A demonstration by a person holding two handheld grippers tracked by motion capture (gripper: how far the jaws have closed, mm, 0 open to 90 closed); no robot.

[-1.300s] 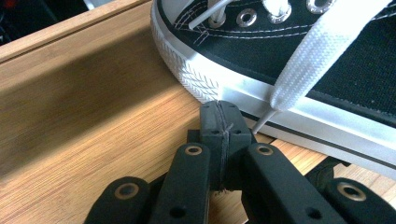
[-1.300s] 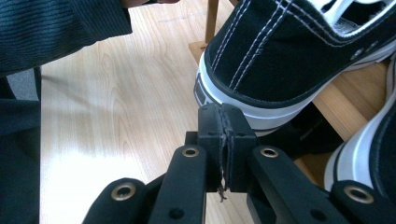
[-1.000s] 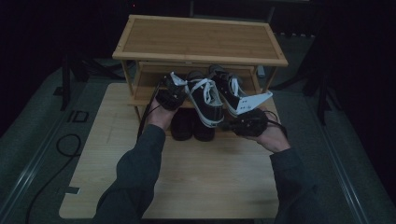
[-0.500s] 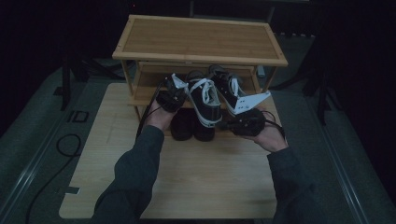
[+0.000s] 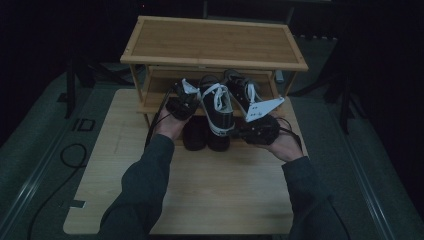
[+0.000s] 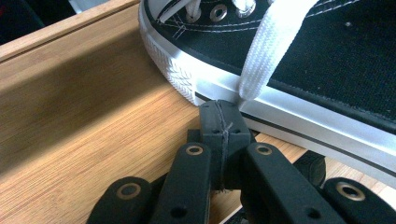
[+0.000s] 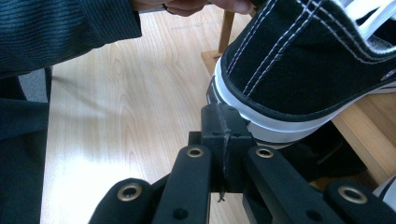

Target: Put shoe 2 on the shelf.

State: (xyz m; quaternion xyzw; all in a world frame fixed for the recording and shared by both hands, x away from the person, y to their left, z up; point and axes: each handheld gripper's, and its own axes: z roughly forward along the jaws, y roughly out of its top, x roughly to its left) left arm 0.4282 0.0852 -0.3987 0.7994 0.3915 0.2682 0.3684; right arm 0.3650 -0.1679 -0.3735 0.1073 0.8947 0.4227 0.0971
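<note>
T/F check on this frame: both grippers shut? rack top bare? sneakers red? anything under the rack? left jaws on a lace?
1. Both the left gripper and the right gripper are shut. True.
2. The bamboo rack has a bare top shelf. True.
3. The sneakers are red. False: the near sneaker is black with white laces.
4. Dark shoes sit under the rack's lower shelf. True.
5. The left gripper clamps a lace. False: its jaws meet with nothing between, beside the sole.

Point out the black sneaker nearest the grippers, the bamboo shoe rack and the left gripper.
black sneaker [image 5: 218,107], high view, on its laced upper.
bamboo shoe rack [image 5: 210,42], high view, on its bare top shelf.
left gripper [image 6: 219,123], left gripper view, at the tips of its shut jaws beside the sneaker's white sole.
</note>
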